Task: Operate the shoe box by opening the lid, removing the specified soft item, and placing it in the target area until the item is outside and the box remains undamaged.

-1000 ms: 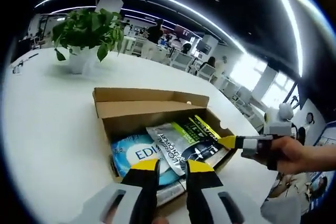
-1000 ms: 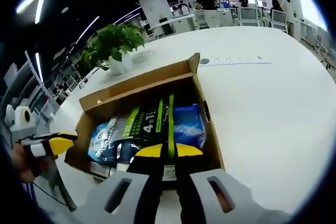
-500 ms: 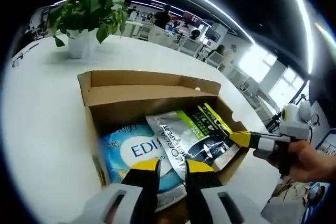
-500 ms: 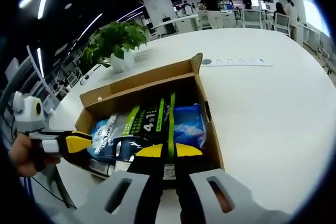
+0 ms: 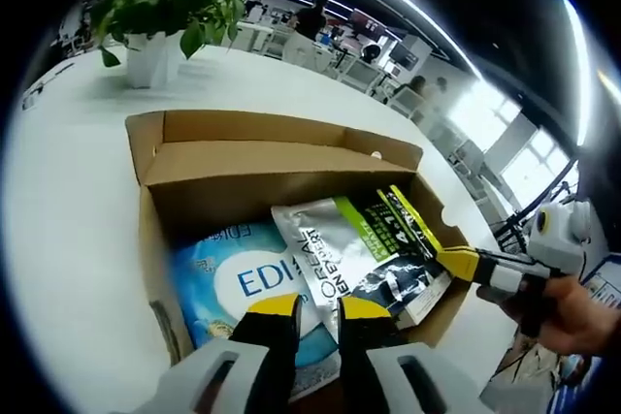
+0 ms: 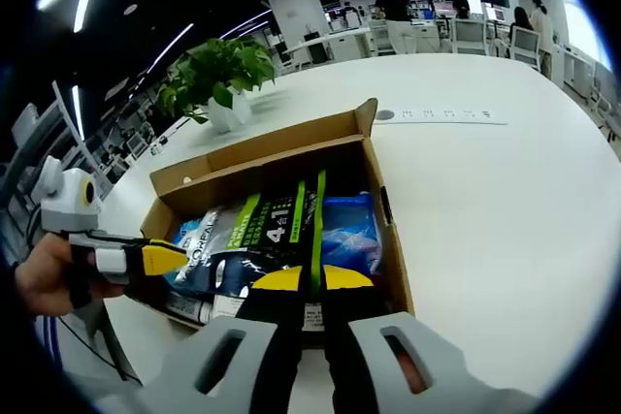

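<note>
The cardboard shoe box (image 5: 281, 128) stands open on the white table, its lid flap folded back. Inside lie a silver, black and green soft pouch (image 5: 349, 249) and a blue pack (image 5: 243, 278) beside it. My left gripper (image 5: 317, 307) hovers over the box's near rim, jaws close together with nothing between them. My right gripper (image 5: 458, 261) comes in from the right, its tip at the pouch's corner. In the right gripper view, the right gripper (image 6: 312, 278) is shut on the pouch's (image 6: 262, 230) green edge above the box (image 6: 262, 147). The left gripper (image 6: 160, 257) sits at the box's left wall.
A potted plant (image 5: 165, 7) stands on the table beyond the box, also seen as the plant (image 6: 218, 70). A white power strip (image 6: 441, 115) lies far right of the box. A hand (image 6: 44, 278) holds the left gripper. Chairs and people are far behind.
The left gripper has moved closer over the box, and in the right gripper view it has come up to the box's left wall. The right gripper has held still.
</note>
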{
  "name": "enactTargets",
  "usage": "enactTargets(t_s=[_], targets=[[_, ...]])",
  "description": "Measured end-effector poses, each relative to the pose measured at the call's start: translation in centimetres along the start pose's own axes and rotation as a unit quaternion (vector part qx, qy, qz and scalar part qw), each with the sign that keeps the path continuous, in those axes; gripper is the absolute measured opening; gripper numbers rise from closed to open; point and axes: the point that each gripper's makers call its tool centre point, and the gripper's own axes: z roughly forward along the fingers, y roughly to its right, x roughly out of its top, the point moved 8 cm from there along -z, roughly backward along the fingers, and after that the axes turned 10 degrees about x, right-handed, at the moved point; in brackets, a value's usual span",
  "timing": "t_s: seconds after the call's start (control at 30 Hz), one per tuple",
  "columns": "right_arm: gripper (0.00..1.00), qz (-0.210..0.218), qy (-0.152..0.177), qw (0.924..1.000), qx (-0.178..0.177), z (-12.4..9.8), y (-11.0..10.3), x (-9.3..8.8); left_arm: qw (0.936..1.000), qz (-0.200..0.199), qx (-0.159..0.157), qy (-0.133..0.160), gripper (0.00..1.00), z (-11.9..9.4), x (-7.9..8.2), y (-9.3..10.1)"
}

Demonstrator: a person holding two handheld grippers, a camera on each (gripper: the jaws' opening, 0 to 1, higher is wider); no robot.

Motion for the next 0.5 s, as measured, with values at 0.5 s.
enactTargets(t_s=[0.5], targets=[[0.00, 0.023, 0.021, 0.9994, 0.016, -0.31, -0.23, -0.17, 0.9987, -0.041, -0.029, -0.004, 0.08, 0.48, -0.08, 0.48]])
